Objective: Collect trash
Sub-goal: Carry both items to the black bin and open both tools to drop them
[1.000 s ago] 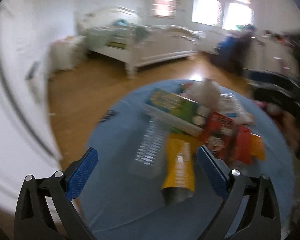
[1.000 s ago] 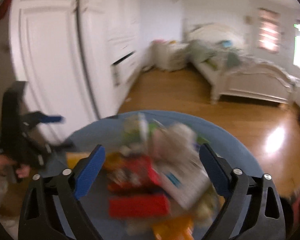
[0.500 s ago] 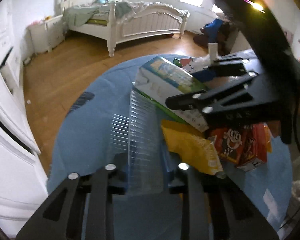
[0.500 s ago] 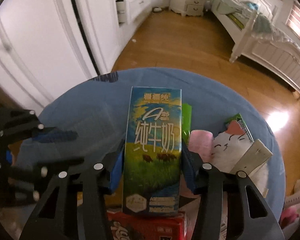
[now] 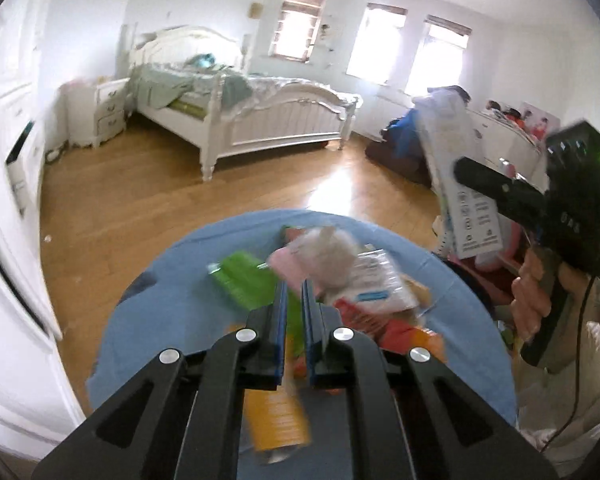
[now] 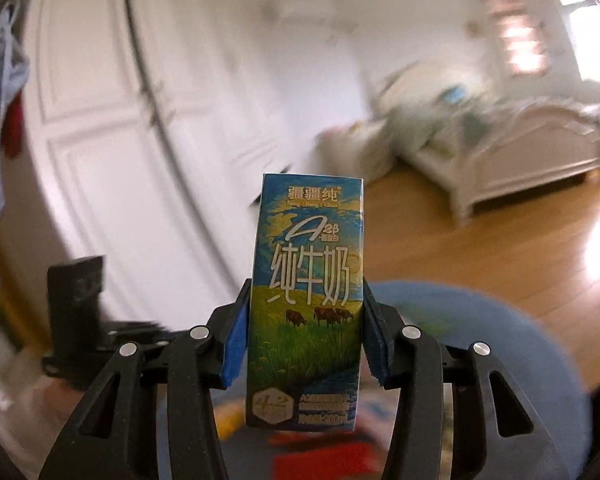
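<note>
My right gripper (image 6: 306,334) is shut on a blue and green milk carton (image 6: 308,280) and holds it upright above the round blue table (image 6: 520,360). The carton (image 5: 456,176) and the right gripper also show at the right of the left wrist view, lifted off the table. My left gripper (image 5: 295,300) has its jaws nearly together over the trash pile; a thin clear plastic piece may sit between them, but I cannot tell. Below it lie a green wrapper (image 5: 244,280), a pink and white crumpled wrapper (image 5: 320,256), red packets (image 5: 380,320) and a yellow packet (image 5: 276,412).
The blue table (image 5: 160,320) stands on a wooden floor (image 5: 140,200). A white bed (image 5: 252,120) and nightstand (image 5: 108,108) are at the back. White wardrobe doors (image 6: 100,140) are on the left. Clutter and a dresser (image 5: 512,136) are at the right.
My right gripper has lifted the milk carton up off the pile. My left gripper has risen and its jaws have closed further; the clear ribbed plastic is no longer plainly seen between them.
</note>
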The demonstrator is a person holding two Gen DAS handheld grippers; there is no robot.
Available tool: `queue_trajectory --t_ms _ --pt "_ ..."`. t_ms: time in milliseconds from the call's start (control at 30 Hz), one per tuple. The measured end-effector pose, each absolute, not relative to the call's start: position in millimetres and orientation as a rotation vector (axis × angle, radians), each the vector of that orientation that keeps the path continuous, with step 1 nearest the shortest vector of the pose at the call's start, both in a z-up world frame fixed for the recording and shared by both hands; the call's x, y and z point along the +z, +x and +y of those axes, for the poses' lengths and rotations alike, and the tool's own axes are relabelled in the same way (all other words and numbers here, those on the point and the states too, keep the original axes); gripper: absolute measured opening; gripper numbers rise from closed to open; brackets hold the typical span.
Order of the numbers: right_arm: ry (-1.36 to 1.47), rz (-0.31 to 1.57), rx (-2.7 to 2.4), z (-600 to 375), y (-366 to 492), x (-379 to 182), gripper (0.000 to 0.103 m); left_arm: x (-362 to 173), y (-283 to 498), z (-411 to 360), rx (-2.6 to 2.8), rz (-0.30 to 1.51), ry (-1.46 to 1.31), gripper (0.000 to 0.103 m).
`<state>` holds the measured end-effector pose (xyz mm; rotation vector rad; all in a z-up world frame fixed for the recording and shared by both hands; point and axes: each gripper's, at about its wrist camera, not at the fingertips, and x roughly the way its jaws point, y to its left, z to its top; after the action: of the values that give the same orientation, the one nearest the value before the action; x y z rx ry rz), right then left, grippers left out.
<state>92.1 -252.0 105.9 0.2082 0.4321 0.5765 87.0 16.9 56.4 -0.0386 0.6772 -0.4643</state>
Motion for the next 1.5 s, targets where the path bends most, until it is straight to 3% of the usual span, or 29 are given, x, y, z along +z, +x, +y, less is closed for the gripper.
queue_trajectory --t_ms 167,200,233,300,600,667,700,800,933,1133,1267,1500 --pt "0.239 0.467 0.402 -328 57 74 0.049 50 101 7 -0.377 0.741 -0.008 0.013" --pt "0.249 0.489 0.389 -339 50 63 0.049 43 106 11 -0.336 0.77 -0.002 0.021" --pt "0.259 0.504 0.383 -347 43 56 0.049 34 100 19 -0.294 0.789 0.008 0.05" --pt "0.277 0.552 0.37 -360 29 33 0.049 21 99 29 -0.21 0.804 0.034 0.099" --pt "0.331 0.681 0.409 -341 2 -20 0.049 -23 142 40 -0.188 0.896 0.06 0.097" --pt "0.323 0.69 0.415 -335 8 -18 0.049 -35 148 38 -0.188 0.92 0.096 0.076" --pt "0.315 0.694 0.416 -332 10 -19 0.049 -41 154 41 -0.188 0.947 0.082 0.047" --pt "0.303 0.709 0.434 -320 16 -17 0.049 -42 162 55 -0.176 0.945 0.001 0.039" --pt "0.296 0.645 0.416 -324 19 -8 0.049 14 142 40 -0.202 0.79 -0.065 0.039" --pt "0.425 0.499 0.177 -403 30 5 0.049 89 116 -85 -0.57 0.665 -0.135 0.045" --pt "0.428 0.517 -0.043 -464 36 -14 0.049 78 133 -191 -0.788 0.717 -0.161 0.045" --pt "0.418 0.683 -0.245 -540 50 -93 0.049 -11 176 -334 -1.003 0.963 -0.262 0.043"
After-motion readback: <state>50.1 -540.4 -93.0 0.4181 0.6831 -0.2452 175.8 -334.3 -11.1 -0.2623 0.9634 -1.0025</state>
